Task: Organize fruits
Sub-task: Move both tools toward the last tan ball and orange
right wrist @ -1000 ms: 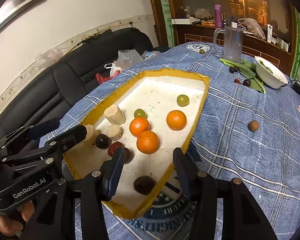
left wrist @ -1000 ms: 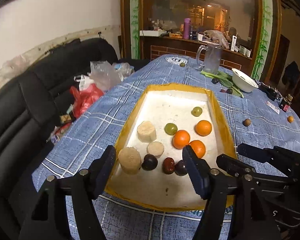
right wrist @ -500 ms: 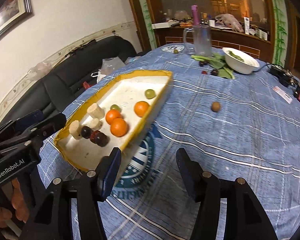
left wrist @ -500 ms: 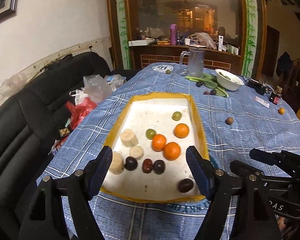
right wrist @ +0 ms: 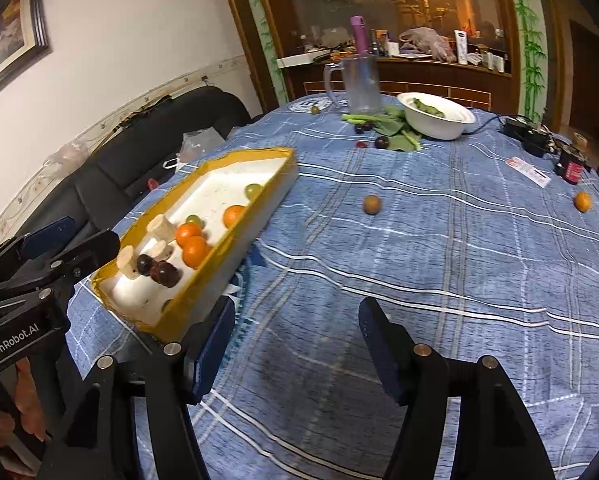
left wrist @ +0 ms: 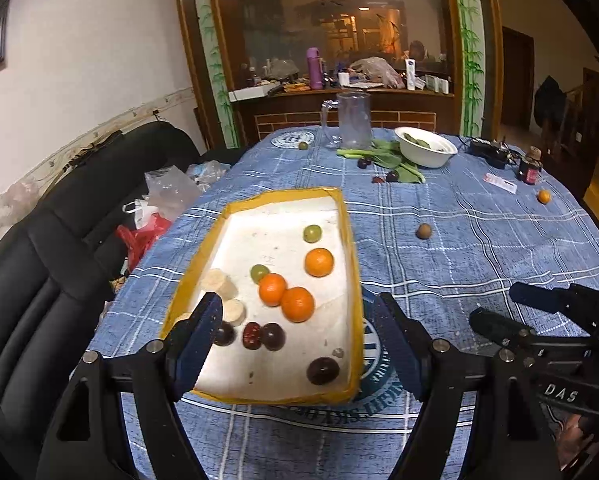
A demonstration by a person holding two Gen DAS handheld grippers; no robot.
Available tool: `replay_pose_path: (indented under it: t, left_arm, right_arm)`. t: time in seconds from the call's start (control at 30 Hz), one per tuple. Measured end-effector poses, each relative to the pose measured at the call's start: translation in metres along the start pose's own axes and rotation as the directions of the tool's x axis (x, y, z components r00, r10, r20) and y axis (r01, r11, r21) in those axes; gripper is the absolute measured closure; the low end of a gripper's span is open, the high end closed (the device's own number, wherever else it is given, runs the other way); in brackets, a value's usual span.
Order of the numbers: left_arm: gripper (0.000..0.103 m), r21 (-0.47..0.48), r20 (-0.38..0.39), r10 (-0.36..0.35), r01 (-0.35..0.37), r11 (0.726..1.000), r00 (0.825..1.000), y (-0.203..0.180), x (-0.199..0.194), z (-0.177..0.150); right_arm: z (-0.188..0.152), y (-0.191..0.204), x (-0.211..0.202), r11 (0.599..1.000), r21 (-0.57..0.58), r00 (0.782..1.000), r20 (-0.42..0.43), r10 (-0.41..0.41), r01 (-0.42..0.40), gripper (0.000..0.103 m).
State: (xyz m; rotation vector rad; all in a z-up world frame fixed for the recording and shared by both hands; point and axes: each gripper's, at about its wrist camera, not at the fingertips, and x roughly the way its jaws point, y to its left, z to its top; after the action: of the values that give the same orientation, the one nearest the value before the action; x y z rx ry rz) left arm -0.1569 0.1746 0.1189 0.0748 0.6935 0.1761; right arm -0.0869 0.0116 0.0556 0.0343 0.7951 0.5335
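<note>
Blue plaid cloth covers the whole counter, with a black sofa along the left edge of both views and a cluttered wooden sideboard up top.

From my left tool I'm looking straight down at the yellow-edged tray, sitting left of centre in the frame. It holds three oranges, two green fruits, a few pale cut chunks and some dark plums, one of them alone near the lower right corner of the tray. Left tool's jaws stand fairly wide, nothing between the fingers.

My right tool points at bare cloth in the lower middle of its frame, the tray off to its left. Its jaws are opening right now, and nothing sits between them either.

Loose fruit still out on the cloth: a brownish one mid-frame, a small orange one at the right edge, and dark ones by the greens next to the white bowl. Clear glass jug stands just behind those, near the top centre.
</note>
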Motion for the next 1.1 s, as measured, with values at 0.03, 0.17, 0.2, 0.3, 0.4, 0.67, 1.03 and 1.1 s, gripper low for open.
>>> replay_pose_path:
  t: [0.03, 0.17, 0.2, 0.3, 0.4, 0.67, 1.03, 1.1]
  left_arm:
    - [0.026, 0.005, -0.009, -0.010, 0.010, 1.000, 1.000, -0.003, 0.003, 0.001]
    - [0.026, 0.020, -0.032, -0.033, 0.034, 0.999, 0.999, -0.011, 0.012, 0.006]
    - [0.026, 0.020, -0.037, -0.039, 0.040, 0.999, 0.999, -0.013, 0.015, 0.008]
    - [0.026, 0.018, -0.051, -0.066, 0.067, 0.998, 0.997, -0.021, 0.023, 0.011]
    - [0.026, 0.011, -0.064, -0.113, 0.114, 0.993, 0.992, -0.031, 0.031, 0.014]
    - [0.026, -0.035, -0.122, -0.200, 0.197, 0.980, 0.972, -0.058, 0.061, 0.023]
    - [0.026, 0.023, -0.158, -0.184, 0.190, 0.981, 0.970, -0.087, 0.082, 0.032]
    - [0.026, 0.022, -0.166, -0.182, 0.188, 0.982, 0.969, -0.087, 0.087, 0.035]
  right_arm:
    - [-0.001, -0.005, -0.001, 1.000, 0.007, 1.000, -0.001, -0.006, 0.006, 0.034]
    - [-0.006, -0.036, -0.009, 0.998, 0.042, 0.998, -0.011, -0.056, 0.056, 0.033]
    - [-0.008, -0.049, -0.011, 0.995, 0.059, 0.997, -0.014, -0.075, 0.076, 0.033]
    - [-0.009, -0.089, -0.020, 0.983, 0.115, 0.990, -0.020, -0.140, 0.141, 0.033]
    - [-0.005, -0.136, -0.031, 0.957, 0.184, 0.975, -0.017, -0.223, 0.222, 0.034]
    - [0.040, -0.276, -0.044, 0.820, 0.379, 0.881, 0.024, -0.472, 0.429, 0.034]
    - [0.106, -0.377, 0.027, 0.735, 0.366, 0.808, -0.090, -0.582, 0.571, 0.034]
    - [0.108, -0.383, 0.040, 0.739, 0.351, 0.809, -0.109, -0.578, 0.576, 0.034]
